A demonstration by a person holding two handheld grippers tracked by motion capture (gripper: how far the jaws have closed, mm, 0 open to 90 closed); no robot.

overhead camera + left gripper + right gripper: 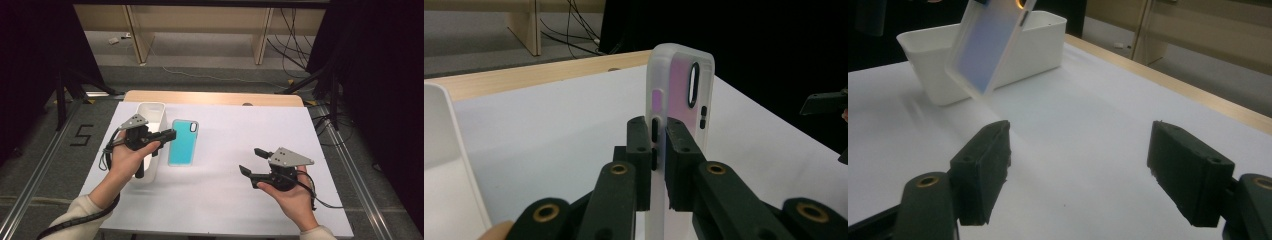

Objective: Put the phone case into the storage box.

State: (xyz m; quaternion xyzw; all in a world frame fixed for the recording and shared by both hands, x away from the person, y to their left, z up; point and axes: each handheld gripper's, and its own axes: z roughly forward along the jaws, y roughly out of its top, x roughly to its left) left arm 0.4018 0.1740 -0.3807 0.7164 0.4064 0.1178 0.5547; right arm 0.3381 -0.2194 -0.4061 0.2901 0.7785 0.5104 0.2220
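A phone case [183,143], teal in the high view, hangs just right of the white bin [150,112]. My left gripper [170,134] is shut on its long edge. In the left gripper view the case [679,95] stands on edge, frosted white with a purple sheen, and the pads of my left gripper [659,137] pinch it near the side buttons. The right gripper view shows the case [985,47] tilted and lifted off the table in front of the bin [1048,35]. My right gripper [250,160] stands open over bare table at the right, nothing between its jaws [1083,165].
A white sheet covers the table [240,130], with a wooden strip [215,97] along the far edge. The bin is long and narrow, at the table's left. Cables and table legs lie on the floor beyond. Dark curtains stand at both sides.
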